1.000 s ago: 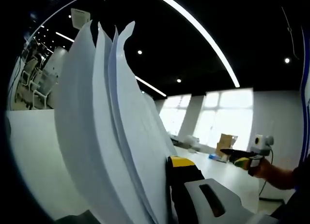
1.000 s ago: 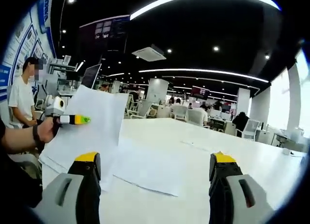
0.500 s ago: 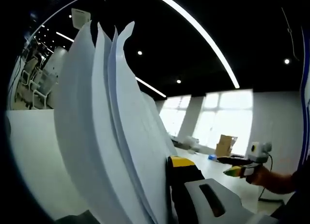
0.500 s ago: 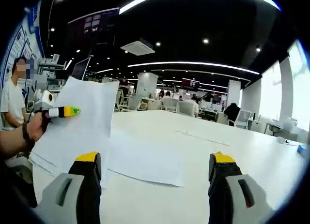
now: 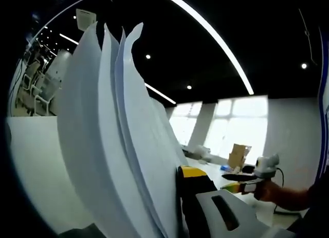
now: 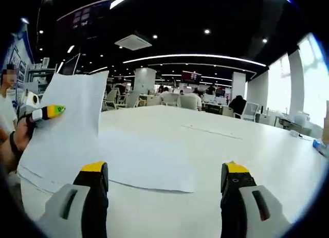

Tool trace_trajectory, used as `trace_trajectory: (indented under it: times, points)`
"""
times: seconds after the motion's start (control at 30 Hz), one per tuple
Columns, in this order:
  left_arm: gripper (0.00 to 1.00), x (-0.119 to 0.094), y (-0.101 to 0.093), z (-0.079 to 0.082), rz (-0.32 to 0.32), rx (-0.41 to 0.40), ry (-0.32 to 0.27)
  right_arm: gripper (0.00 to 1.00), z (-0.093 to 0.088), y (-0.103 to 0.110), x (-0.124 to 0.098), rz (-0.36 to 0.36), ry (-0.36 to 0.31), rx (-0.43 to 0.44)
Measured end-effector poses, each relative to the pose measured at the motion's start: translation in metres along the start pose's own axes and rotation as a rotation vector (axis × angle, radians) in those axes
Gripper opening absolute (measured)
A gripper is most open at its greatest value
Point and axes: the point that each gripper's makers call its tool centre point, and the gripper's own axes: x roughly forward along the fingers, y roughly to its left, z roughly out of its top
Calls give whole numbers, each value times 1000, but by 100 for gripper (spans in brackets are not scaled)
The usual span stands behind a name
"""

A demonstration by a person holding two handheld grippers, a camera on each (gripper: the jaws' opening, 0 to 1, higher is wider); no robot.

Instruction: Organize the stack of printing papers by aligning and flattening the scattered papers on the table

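Papers: we see a sheaf of white printing sheets [image 5: 118, 145] standing on edge and fanned apart at the top in the left gripper view; in the right gripper view the same white sheets [image 6: 67, 120] rise at the left, over the near corner of the table.
Loose sheet: we see one flat white paper sheet [image 6: 149, 163] lying on the broad white table [image 6: 216, 145], just beside the raised sheaf and between our right gripper's jaws.
Left gripper: our grey two-jaw left gripper with yellow tips [image 6: 43, 113] is pressed together on the raised sheaf, a hand [image 6: 15, 140] behind it; in its own view one yellow-tipped jaw lies against the paper, and the other jaw is hidden behind the sheets.
Right gripper: our grey right gripper with yellow tips [image 6: 163, 176] has its jaws spread wide, holding and touching nothing, above the table's near edge. In the left gripper view we see it [image 5: 241, 184] at the right, held in a hand.
Hard to make out: the sheaf's lower edge is cut off in both views, so we cannot tell whether it rests on the table.
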Motion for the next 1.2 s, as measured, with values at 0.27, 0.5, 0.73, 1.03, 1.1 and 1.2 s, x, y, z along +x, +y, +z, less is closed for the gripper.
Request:
trace_trajectory:
  times: [0.27,0.5,0.73,1.03,1.1,1.2]
  points:
    - [8,0,0,1,-3,-3,-2,86,-15,0,19,-6,42,21]
    - [8,-1,2,2,-6,-7,-7,86,-21,0,27,-13,81,-14]
    - [8,-1,3,3,-6,-7,-7,86,-30,7,34,0,132,1]
    - [8,-2,2,4,-7,-7,-7,81,-40,7,44,-19,155,85]
    - [8,-2,2,4,-7,-7,-8,78,-41,8,45,-11,148,80]
    - [8,-2,2,4,-7,-6,-7,74,-42,7,48,-5,144,78]
